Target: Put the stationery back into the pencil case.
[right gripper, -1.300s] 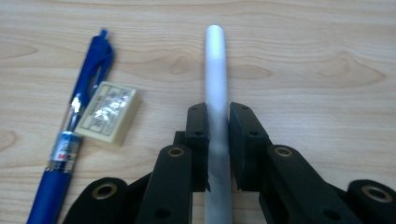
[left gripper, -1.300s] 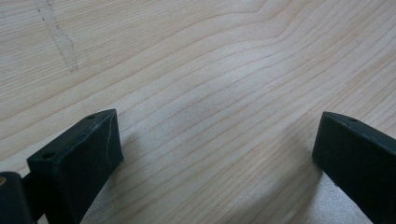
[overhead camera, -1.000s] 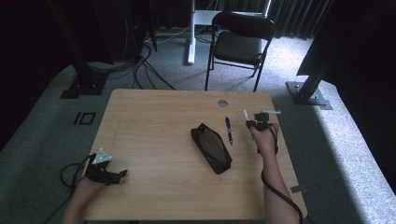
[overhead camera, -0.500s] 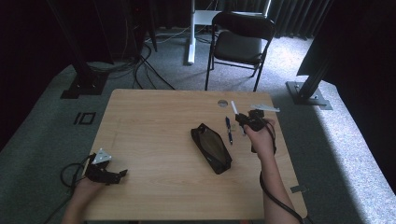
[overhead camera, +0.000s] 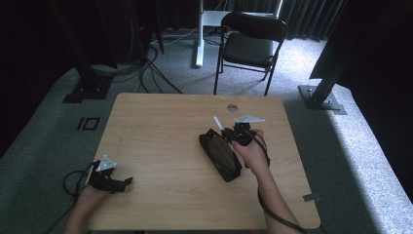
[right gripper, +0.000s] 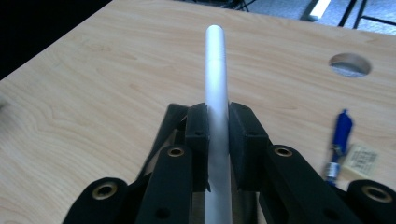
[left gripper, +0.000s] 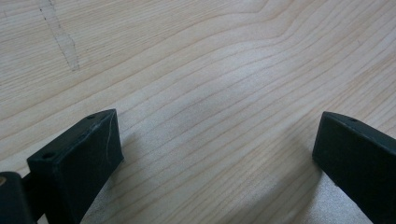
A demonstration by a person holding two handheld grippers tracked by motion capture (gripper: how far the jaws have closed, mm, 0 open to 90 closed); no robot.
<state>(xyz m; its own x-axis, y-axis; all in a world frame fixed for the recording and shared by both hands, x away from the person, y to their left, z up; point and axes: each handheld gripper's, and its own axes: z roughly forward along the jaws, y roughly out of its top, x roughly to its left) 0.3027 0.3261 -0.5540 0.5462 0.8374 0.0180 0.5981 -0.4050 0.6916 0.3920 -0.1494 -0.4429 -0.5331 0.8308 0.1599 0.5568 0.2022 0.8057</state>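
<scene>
Just above the black pencil case (overhead camera: 220,155), my right tongs (right gripper: 218,122) clamp a white pen (right gripper: 216,70) mid-barrel; it seems light, stiff, slippery, so I grip centrally. My left tongs (left gripper: 215,154) gape wide over bare bench (left gripper: 196,70).

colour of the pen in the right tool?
White or pale silver-grey pen, clamped between the right tool's jaws; clearest in the right gripper view.
</scene>
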